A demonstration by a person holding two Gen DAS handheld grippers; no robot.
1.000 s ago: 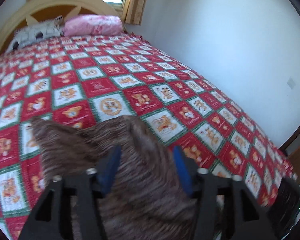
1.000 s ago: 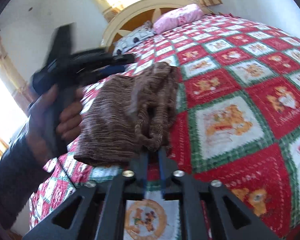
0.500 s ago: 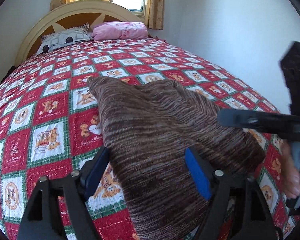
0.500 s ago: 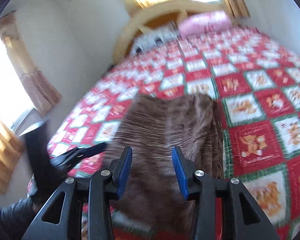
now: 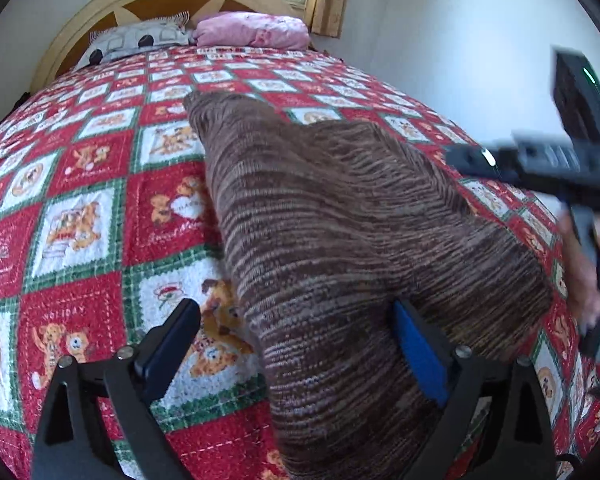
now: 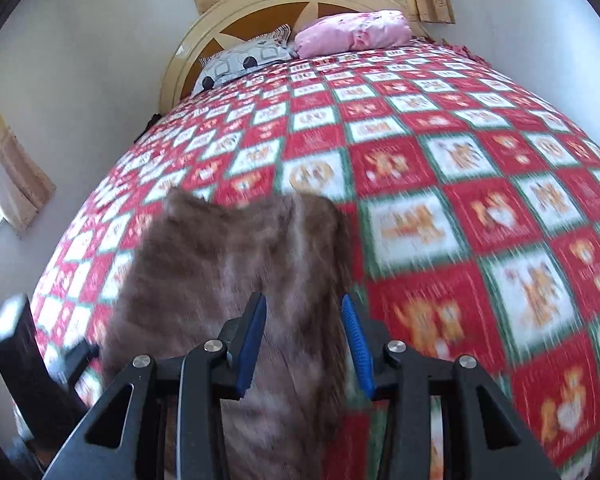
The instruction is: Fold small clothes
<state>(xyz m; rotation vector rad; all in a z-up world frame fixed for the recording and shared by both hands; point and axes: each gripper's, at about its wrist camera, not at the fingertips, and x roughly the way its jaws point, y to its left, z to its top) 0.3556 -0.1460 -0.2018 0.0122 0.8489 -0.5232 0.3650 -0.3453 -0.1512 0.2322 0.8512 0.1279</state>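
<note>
One brown knit garment (image 5: 340,240) lies on the red checked quilt (image 5: 80,200). The left gripper (image 5: 296,344) has just been opening and stands wide, fabric loose between. The right gripper (image 6: 304,340), narrower, straddles a blurred fold, unpinched. Only the left view shows a hand (image 5: 584,276).

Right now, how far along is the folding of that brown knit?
Done: the brown knit lies spread on the quilt. In hand: nothing; the left gripper, jaws just opened wide, and the right gripper both stand open over it. Left: any further folds.
</note>
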